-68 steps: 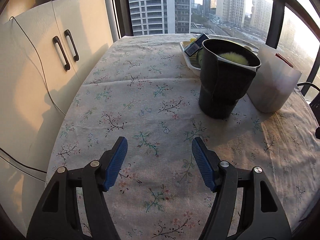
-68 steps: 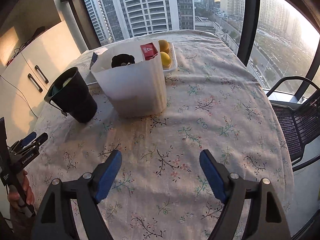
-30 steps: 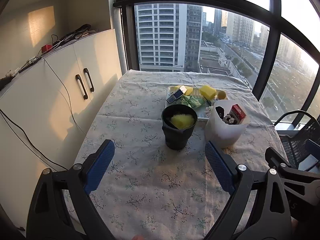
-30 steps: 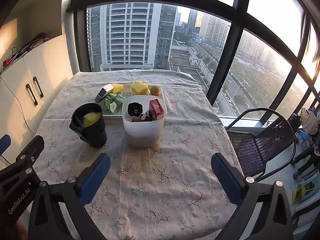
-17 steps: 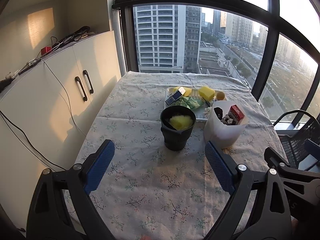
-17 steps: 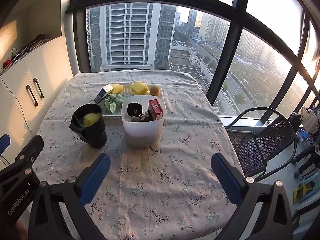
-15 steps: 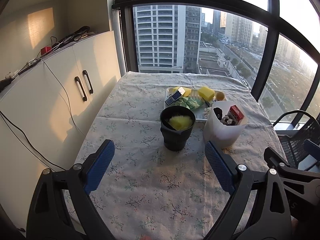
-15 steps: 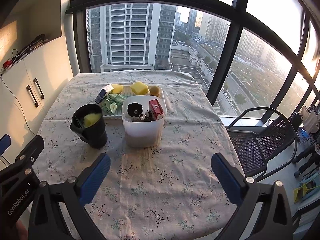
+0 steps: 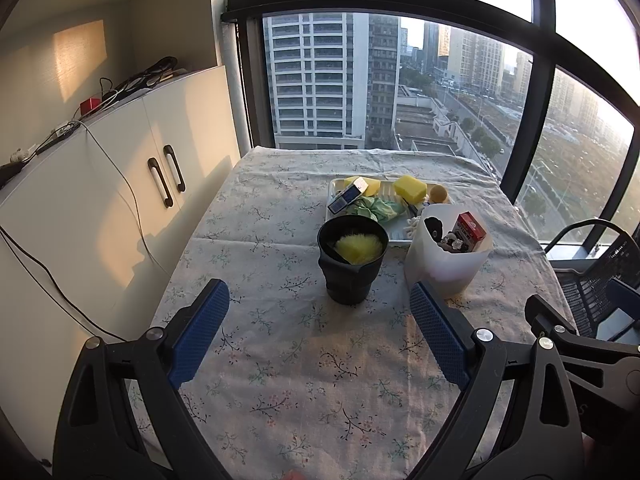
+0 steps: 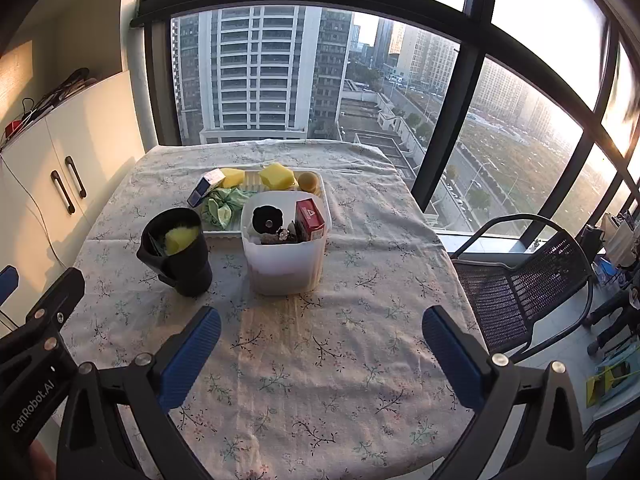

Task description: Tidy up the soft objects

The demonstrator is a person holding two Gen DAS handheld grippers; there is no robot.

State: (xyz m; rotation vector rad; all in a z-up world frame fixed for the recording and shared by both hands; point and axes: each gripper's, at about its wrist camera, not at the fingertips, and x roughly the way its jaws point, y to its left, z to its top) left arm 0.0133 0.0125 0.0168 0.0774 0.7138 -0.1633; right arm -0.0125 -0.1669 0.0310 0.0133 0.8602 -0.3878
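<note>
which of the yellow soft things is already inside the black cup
The fluffy yellow puff sits inside the black cup; both yellow sponge blocks lie on the white tray.

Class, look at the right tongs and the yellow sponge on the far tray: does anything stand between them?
Yes. The white bin stands directly between the right tongs and the yellow sponge, which lies on the tray behind it. The black cup sits off to the left. Reaching over the bin looks necessary.
</note>
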